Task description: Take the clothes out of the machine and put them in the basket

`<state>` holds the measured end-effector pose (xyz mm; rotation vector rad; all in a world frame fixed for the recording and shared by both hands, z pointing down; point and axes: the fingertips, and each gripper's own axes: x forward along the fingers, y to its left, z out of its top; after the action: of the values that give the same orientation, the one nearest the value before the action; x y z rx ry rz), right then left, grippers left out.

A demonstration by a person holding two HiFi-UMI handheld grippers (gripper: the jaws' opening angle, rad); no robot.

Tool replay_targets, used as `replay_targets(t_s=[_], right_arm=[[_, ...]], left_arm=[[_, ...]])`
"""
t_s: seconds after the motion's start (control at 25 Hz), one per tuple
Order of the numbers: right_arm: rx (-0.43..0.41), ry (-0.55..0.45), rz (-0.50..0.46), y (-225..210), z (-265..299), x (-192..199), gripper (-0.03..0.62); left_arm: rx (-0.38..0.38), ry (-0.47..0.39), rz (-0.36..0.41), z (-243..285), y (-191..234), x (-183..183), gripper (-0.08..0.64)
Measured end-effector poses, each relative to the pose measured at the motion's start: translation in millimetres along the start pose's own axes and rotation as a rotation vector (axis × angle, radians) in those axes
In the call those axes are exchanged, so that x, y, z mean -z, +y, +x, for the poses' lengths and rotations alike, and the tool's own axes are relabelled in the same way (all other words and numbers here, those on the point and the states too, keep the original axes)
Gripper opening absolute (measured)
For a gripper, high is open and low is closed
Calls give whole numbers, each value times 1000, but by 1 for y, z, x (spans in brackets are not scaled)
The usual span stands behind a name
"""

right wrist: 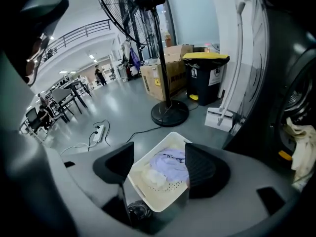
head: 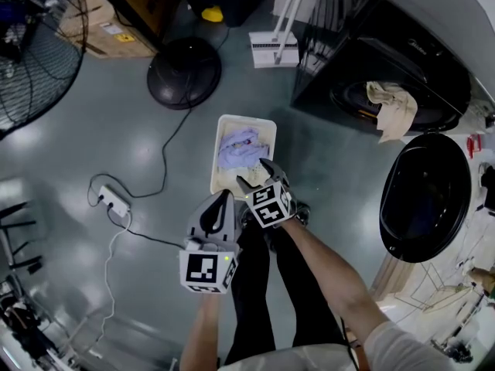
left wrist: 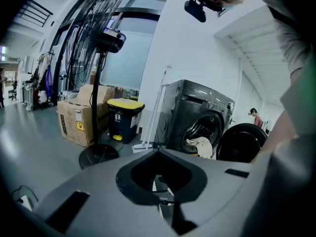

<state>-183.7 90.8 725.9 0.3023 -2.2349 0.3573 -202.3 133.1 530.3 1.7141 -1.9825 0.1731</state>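
Grey polished floor fills the head view, with the white basket set just ahead of the person's feet and the dark washing machine at about two o'clock from it, its door swung wide so the drum is a short turn away. The right gripper hangs over the basket's six-o'clock edge, jaws spread with nothing between them and a lilac garment lying loose below, which reads as a finished drop. The left gripper, jaws together and empty, waits at seven o'clock, and the beige cloth spilling from the drum mouth looks like the next piece to fetch.
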Motion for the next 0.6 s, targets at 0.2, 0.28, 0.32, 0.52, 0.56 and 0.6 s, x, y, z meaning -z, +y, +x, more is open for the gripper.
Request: replay_targets(t_s=[0.2, 0.28, 0.32, 0.52, 0.56, 0.6], right_arm=[[25, -40, 21, -6, -11, -8, 279], [36, -46, 25, -10, -15, -10, 228], [46, -47, 28, -12, -17, -11, 183], [76, -83, 39, -25, -31, -16, 30], [68, -90, 48, -26, -34, -17, 26], [62, -98, 60, -29, -37, -18, 26]], left_arm=[[9, 5, 7, 4, -2, -2, 18], [14, 0, 11, 7, -4, -6, 18], [17, 0, 14, 8, -4, -8, 18], [36, 11, 26, 18, -13, -12, 18], [41, 13, 28, 20, -15, -12, 18], [47, 17, 29, 23, -18, -12, 18]])
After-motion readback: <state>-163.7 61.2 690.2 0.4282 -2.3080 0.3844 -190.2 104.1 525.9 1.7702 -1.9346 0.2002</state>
